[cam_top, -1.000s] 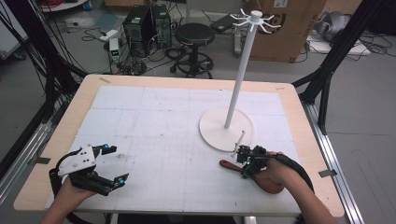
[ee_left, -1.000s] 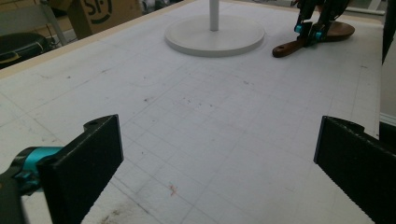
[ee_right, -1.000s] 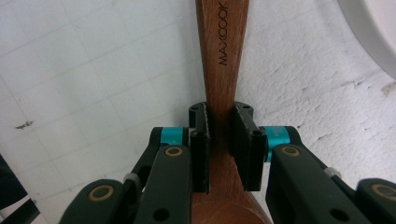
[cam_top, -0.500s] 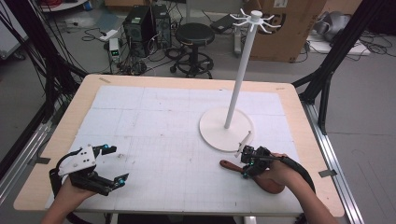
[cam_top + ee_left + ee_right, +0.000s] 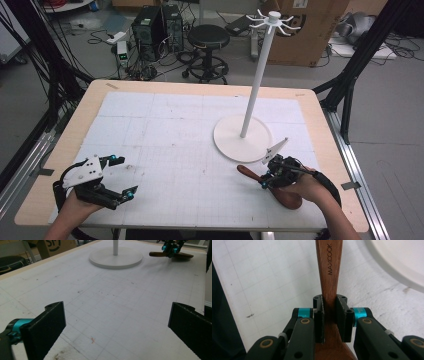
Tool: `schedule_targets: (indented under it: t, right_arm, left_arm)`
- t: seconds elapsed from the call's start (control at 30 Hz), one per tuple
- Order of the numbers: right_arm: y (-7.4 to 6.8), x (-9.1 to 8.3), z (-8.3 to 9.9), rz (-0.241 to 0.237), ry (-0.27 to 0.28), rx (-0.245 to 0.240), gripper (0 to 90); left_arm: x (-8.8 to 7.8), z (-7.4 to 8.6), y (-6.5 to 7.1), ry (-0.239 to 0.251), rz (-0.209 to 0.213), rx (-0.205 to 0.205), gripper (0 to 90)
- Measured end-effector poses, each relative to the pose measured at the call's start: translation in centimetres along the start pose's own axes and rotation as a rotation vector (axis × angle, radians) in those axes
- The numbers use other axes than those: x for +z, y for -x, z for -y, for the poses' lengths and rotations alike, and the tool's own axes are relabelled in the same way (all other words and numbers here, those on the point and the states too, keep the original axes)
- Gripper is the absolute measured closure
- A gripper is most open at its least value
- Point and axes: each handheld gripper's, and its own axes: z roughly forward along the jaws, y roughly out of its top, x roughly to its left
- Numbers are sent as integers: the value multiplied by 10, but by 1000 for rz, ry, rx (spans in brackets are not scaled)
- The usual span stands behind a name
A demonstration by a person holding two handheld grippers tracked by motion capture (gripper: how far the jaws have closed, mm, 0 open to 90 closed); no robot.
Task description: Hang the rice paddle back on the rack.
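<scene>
The right gripper (image 5: 329, 317) was clamped on the handle of a wooden spoon (image 5: 329, 267), both jaws pressing its sides just above the bowl. The spoon (image 5: 267, 184) lay near the desk's (image 5: 165, 125) front right edge, just beside the round base of a white stand (image 5: 243, 137); whether it rested on the mat or hung slightly above it was hard to tell. The left gripper (image 5: 120, 176) sat at the front left, jaws wide apart around nothing.

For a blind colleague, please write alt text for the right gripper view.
The right gripper is shut on the handle of a brown wooden spoon printed "MAXCOOK", which runs away up the picture. Below lies a white gridded mat; the white stand base curves in at upper right.
</scene>
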Motion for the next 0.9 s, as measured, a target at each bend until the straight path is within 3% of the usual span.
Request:
schedule_targets:
  t: [0.17, 0.2, 0.6, 0.73, 0.9]
  right_arm:
    - [0, -9, 7, 6, 85, 30, 784]
    - [0, -13, 10, 4, 130, 34, 784]
    - [-2, -27, 16, 11, 261, 31, 784]
    - [-2, -30, 16, -14, 282, 31, 784]
    - [-3, -39, 14, -49, 351, 7, 784]
  left_arm:
    - [1, 0, 1, 1, 1, -3, 19]
    - [1, 0, 1, 2, 1, -5, 19]
    - [1, 0, 1, 0, 2, 3, 19]
    - [1, 0, 1, 0, 2, 3, 19]
    - [1, 0, 1, -1, 2, 3, 19]
